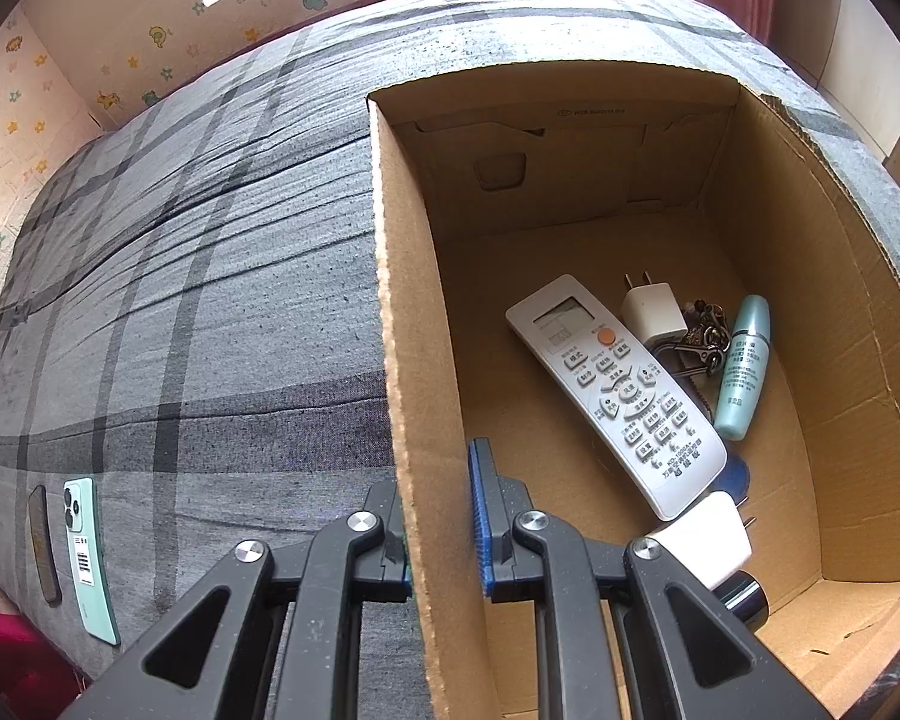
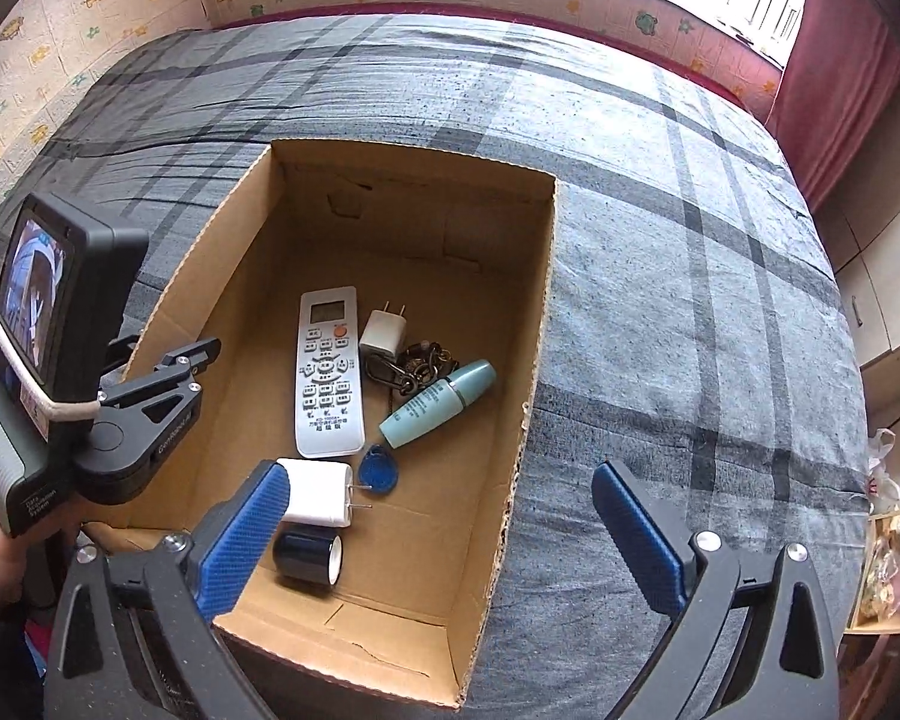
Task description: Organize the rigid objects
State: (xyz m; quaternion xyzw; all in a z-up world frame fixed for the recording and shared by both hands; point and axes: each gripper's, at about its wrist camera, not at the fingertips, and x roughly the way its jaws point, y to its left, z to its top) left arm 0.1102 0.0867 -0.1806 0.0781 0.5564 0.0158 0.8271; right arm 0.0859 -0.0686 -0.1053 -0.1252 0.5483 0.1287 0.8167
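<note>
Remote, labelled "KD-1000A", lies in cardboard box w/ chargers, keys, tube; left claw pinching box wall; right claw spread wide above, empty.

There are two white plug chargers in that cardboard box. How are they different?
The small white charger lies beside the top of the white remote control, touching the keyring; the large white charger lies nearer the camera, against a dark cylinder. The small one's prongs point towards the box's far wall; the large one's point sideways towards the blue key fob. Both are white, two-pronged and rest on the floor of the cardboard box.
</note>
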